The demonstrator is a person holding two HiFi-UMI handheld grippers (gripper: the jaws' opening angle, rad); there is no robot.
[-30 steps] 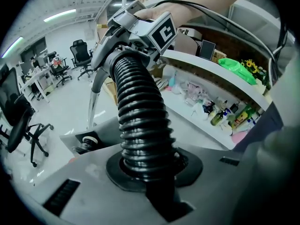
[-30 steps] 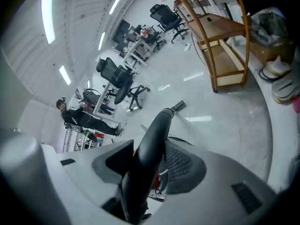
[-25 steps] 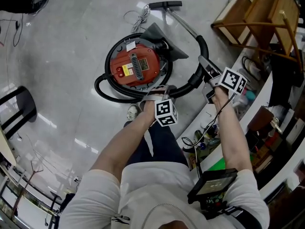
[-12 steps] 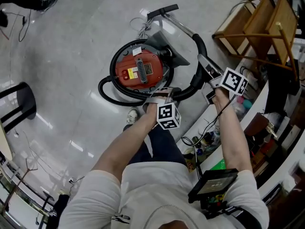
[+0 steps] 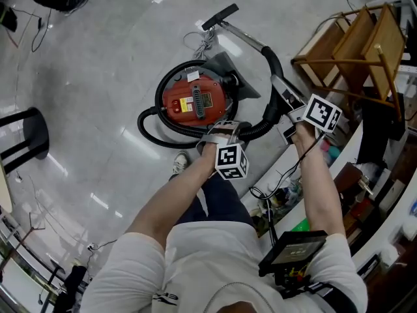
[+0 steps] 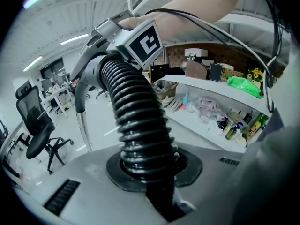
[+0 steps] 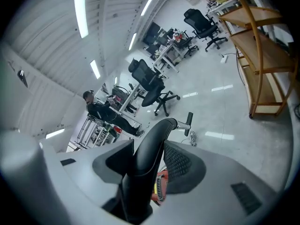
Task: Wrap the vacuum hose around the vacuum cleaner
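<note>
Looking down in the head view, the jaws of the left gripper (image 5: 220,134) sit under its own cube (image 5: 231,160), so its grip on the hose (image 5: 158,140) is out of sight. The label (image 5: 187,105) on the vacuum (image 5: 199,93) is way too small to read. In the right gripper view the handle (image 7: 150,153) blocks most of the vacuum. The person (image 5: 68,2) up top is chopped by the edge, and the stool (image 5: 38,132) too.
</note>
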